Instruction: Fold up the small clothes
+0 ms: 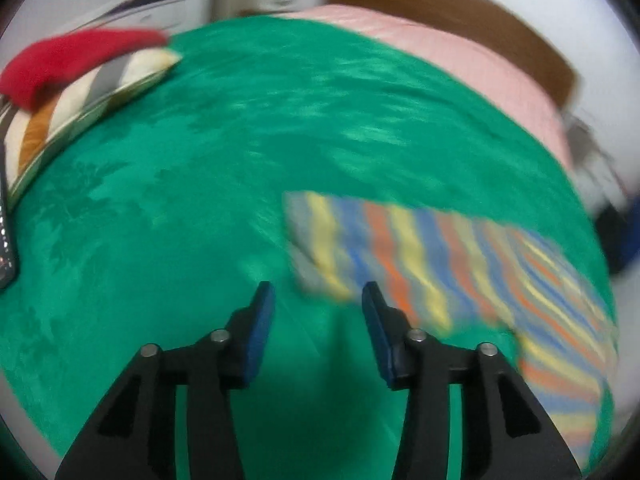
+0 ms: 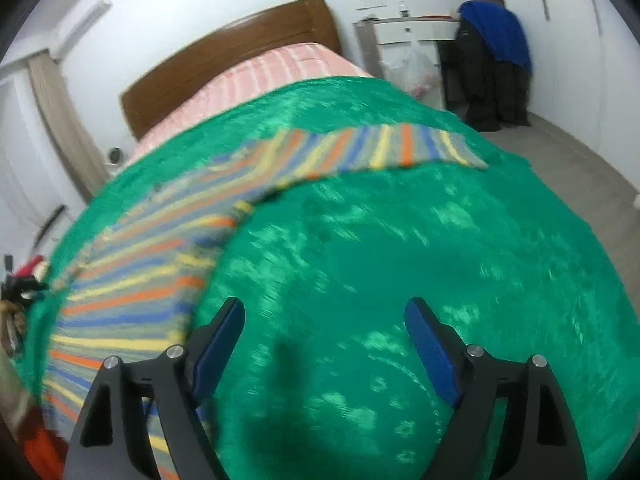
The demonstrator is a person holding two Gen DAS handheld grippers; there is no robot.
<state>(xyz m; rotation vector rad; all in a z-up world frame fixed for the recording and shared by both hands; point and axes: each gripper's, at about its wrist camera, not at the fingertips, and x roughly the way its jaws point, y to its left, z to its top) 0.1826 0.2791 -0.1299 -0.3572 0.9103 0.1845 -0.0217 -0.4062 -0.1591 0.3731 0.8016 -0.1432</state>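
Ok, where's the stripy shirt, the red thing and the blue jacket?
Stripy shirt [image 1: 404,248]: left wrist view, on its sleeve, lying on the green blanket.
Red thing [image 1: 68,62]: left wrist view, its middle, atop the striped pillow.
Blue jacket [image 2: 496,32]: right wrist view, its upper part.

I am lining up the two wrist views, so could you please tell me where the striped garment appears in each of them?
Left wrist: the striped garment lies right of centre, running to the lower right edge, just beyond the open left gripper.
Right wrist: it sweeps from upper centre down the left side, left of the open right gripper.
Shared landmark: the green blanket beneath it, with the wooden headboard behind.
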